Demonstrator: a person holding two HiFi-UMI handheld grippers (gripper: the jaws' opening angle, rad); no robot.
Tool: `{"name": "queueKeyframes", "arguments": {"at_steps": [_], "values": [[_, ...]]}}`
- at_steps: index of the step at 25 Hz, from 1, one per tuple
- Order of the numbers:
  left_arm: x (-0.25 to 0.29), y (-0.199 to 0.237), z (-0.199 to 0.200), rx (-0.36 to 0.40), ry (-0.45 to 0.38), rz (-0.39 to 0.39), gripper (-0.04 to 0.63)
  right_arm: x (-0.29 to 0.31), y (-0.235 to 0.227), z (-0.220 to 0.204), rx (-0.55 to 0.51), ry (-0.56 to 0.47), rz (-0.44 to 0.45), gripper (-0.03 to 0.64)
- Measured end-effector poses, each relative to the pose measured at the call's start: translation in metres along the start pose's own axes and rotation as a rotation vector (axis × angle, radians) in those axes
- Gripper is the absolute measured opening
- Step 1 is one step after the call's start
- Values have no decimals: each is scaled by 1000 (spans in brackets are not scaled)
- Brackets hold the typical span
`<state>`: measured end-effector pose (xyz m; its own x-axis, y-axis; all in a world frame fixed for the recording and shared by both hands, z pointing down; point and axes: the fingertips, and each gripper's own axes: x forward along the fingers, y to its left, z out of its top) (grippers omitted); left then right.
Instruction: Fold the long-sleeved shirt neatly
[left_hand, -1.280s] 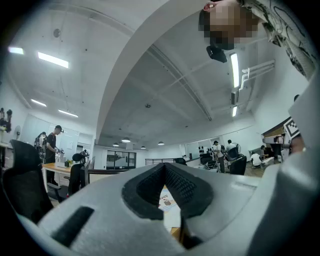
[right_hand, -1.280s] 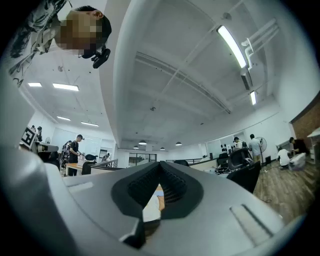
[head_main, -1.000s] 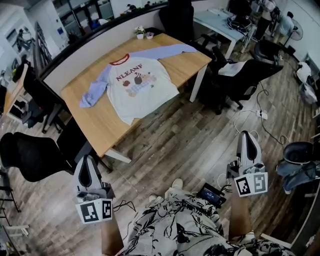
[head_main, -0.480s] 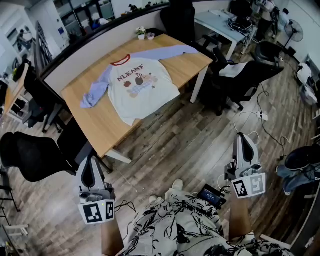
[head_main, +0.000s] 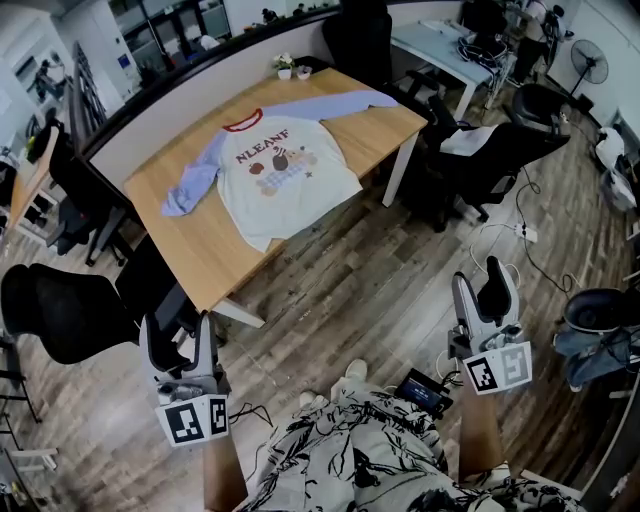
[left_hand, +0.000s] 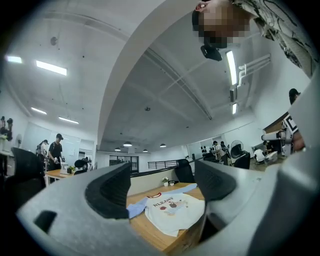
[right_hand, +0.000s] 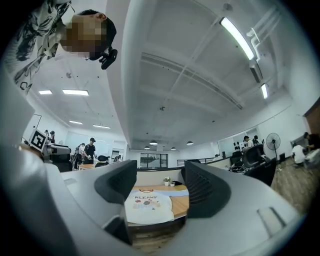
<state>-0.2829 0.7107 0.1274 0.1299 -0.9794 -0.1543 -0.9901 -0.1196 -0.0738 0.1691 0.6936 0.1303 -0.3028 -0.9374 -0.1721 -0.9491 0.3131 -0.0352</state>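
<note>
A long-sleeved shirt (head_main: 282, 172), white with light blue sleeves, a red collar and a printed front, lies spread flat on the wooden table (head_main: 195, 255), its hem over the near edge. Both grippers hang well short of the table, above the floor by my legs. My left gripper (head_main: 178, 335) stands open, its jaws having just been opening, with nothing between them. My right gripper (head_main: 485, 285) is likewise open and empty after opening. The left gripper view frames the shirt (left_hand: 172, 210) far off between its jaws (left_hand: 162, 187). The right gripper view (right_hand: 159, 185) frames the shirt (right_hand: 147, 205) too.
A black office chair (head_main: 60, 310) stands at the table's left near corner and another chair (head_main: 485, 150) at its right. A small potted plant (head_main: 281, 66) sits at the table's far edge. Cables (head_main: 520, 232), a floor device (head_main: 425, 392) and a bin (head_main: 598, 305) lie to the right.
Both grippers' jaws have gone from shut to open. The hands have stayed about where they were, and the shirt has not moved.
</note>
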Motion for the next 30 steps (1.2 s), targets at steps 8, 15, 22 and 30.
{"name": "queueKeyframes", "arguments": {"at_steps": [8, 15, 22, 30], "values": [[4, 22, -8, -81, -5, 116, 601, 11, -2, -3, 7, -5, 2, 447], [22, 7, -18, -61, 36, 116, 601, 16, -34, -11, 25, 0, -24, 460], [57, -35, -25, -43, 41, 120, 601, 38, -84, -27, 29, 17, 0, 467], [100, -62, -39, -40, 58, 96, 601, 68, -119, -40, 50, 16, -1, 488]]}}
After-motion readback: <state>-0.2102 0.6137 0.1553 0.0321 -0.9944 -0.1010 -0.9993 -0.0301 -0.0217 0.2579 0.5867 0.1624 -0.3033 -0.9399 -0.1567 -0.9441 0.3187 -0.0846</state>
